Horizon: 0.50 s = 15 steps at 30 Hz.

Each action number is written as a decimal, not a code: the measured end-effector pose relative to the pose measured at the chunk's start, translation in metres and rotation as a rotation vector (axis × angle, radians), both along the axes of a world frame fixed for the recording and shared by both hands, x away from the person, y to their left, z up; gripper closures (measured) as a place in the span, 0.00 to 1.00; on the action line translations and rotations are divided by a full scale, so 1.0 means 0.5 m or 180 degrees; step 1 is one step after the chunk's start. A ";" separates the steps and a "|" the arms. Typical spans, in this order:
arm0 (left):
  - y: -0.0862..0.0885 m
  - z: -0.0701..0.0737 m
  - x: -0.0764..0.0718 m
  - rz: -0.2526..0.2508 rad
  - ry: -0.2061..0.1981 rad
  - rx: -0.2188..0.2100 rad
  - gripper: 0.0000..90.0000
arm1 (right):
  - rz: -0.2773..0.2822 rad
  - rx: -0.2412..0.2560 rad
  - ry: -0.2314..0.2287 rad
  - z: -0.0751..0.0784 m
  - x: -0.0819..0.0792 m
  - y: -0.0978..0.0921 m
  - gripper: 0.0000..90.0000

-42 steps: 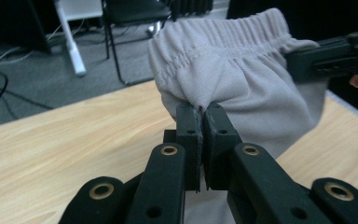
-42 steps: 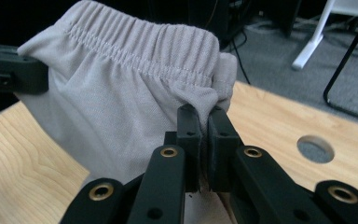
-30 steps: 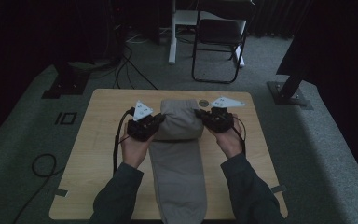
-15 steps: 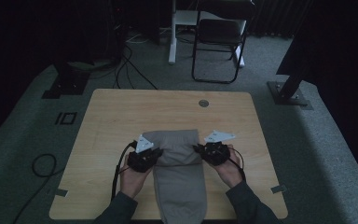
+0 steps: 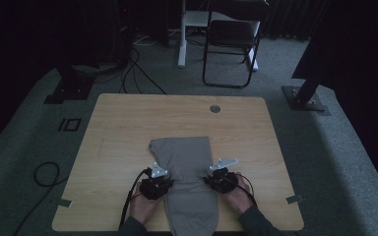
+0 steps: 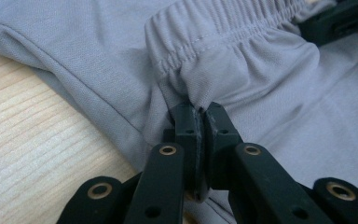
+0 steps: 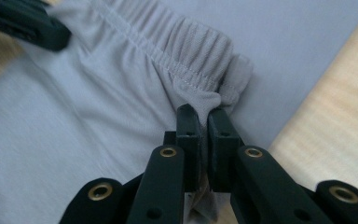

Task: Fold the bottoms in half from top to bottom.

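Grey trousers [image 5: 184,167] lie flat on the table [image 5: 128,128], centre near edge, folded back on themselves; left gripper [image 6: 199,122] clamped tight on the elastic waistband [image 6: 223,35] at its left end; right gripper [image 7: 202,122] likewise pinching the waistband's right end; both near the person.

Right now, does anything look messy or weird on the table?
Nothing is spilled or broken. The grey pants lie folded over on the table, with each tool, left and right, pinching the stretchy waistband, which bunches at the jaws.
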<state>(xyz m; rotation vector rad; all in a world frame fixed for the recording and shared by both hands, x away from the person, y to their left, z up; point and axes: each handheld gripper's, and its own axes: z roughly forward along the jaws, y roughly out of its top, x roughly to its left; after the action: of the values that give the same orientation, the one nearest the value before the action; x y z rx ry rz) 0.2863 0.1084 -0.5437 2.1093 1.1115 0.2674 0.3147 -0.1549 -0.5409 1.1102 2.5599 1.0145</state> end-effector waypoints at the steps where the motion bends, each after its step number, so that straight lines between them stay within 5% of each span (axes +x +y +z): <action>1: -0.001 -0.003 0.004 0.0006 -0.0022 0.0018 0.95 | -0.0007 0.0029 -0.0003 -0.001 0.001 0.000 0.95; 5: 0.002 -0.005 0.014 0.0034 -0.0040 0.0010 0.95 | -0.0002 0.0015 -0.0011 -0.001 0.009 0.003 0.95; 15: 0.021 -0.006 0.104 0.0304 -0.0126 0.0065 0.95 | -0.0093 -0.0026 -0.0126 -0.003 0.090 0.039 0.95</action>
<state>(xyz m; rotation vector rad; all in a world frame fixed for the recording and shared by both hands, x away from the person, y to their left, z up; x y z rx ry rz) 0.3383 0.1189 -0.5469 2.0627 1.1923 0.3657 0.3596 -0.1354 -0.5426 1.1105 2.5075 1.0080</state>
